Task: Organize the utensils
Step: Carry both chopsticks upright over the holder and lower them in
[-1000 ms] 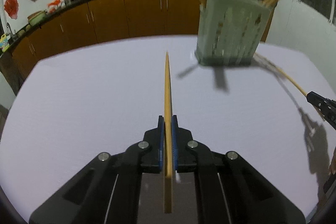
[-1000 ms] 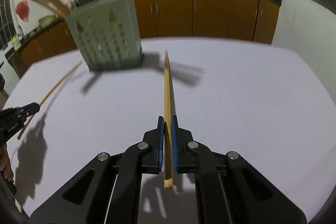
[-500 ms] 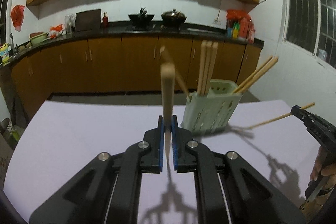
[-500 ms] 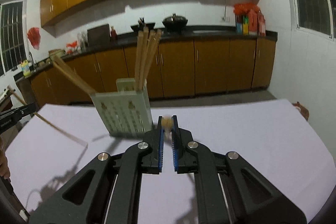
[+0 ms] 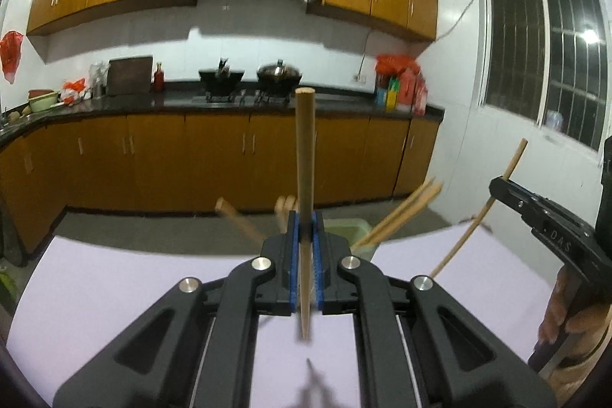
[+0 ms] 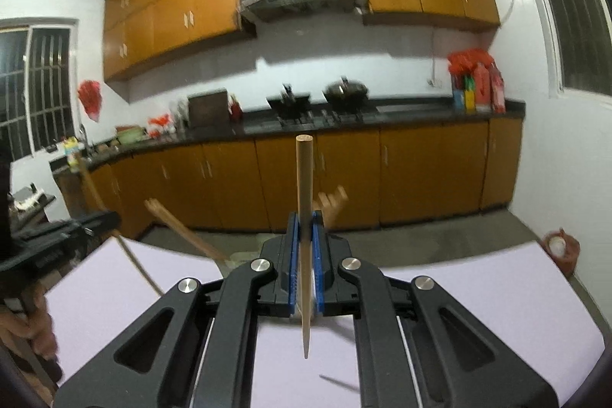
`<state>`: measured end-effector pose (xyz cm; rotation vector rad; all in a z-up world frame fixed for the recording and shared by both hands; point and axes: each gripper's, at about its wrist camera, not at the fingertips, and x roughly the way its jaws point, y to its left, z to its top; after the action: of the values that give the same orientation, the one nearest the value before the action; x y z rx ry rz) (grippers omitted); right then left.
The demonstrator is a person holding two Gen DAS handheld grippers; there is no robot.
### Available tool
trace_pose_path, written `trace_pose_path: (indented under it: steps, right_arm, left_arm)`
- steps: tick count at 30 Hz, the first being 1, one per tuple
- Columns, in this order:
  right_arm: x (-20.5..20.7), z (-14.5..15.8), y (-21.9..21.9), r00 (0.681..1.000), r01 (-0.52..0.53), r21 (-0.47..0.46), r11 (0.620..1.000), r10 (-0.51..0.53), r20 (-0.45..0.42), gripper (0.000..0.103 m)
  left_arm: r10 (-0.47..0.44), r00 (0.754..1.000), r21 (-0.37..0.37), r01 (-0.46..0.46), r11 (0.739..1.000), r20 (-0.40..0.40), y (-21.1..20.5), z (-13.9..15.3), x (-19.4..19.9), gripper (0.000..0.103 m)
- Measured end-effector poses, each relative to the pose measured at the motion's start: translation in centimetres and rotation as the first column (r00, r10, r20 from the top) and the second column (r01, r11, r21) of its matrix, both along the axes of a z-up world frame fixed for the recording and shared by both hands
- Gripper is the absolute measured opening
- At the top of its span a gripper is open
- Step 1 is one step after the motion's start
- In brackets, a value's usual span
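Above the bare table [image 5: 114, 278], a raised chopstick [image 5: 305, 178] is clamped upright by each gripper [image 5: 305, 239] [image 6: 305, 239], the holder [image 5: 350, 230] now low centre.

White table [image 5: 114, 293] spreads under the gripper; just ahead of it a green holder [image 5: 346, 228] stands, seemingly right on it.

Orange-brown cabinets [image 5: 126, 155], black countertop [image 6: 420, 113], white walls [image 5: 267, 41], barred window [image 5: 547, 60]
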<state>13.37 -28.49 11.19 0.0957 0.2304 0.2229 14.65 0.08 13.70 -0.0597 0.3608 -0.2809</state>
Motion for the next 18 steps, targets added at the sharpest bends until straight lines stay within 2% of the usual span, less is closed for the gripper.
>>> trace_pose_path:
  steps: [5, 9, 13, 18]
  right_arm:
    - [0.5, 4.1, 1.1, 0.989, -0.006, 0.037, 0.999, 0.001, 0.151, 0.008]
    - [2.5, 4.3, 1.6, 0.98, 0.007, 0.053, 0.999, -0.018, 0.2, 0.008]
    - [5.3, 2.0, 2.3, 0.985, 0.025, 0.05, 0.998, -0.033, 0.171, 0.008]
    - [7.6, -1.2, 2.5, 0.996, 0.018, 0.048, 0.999, -0.022, 0.09, 0.008]
  left_arm:
    - [0.027, 0.993, -0.054, -0.021, 0.998, 0.117, -1.0, 3.8, 1.3, 0.008]
    - [0.062, 0.979, -0.085, -0.047, 0.995, 0.195, -1.7, 5.5, 3.1, 0.008]
    - [0.068, 0.974, -0.072, -0.054, 0.996, 0.216, -2.6, 4.6, 5.0, 0.008]
    - [0.056, 0.984, -0.058, -0.047, 0.997, 0.168, -3.4, 1.5, 7.4, 0.008]
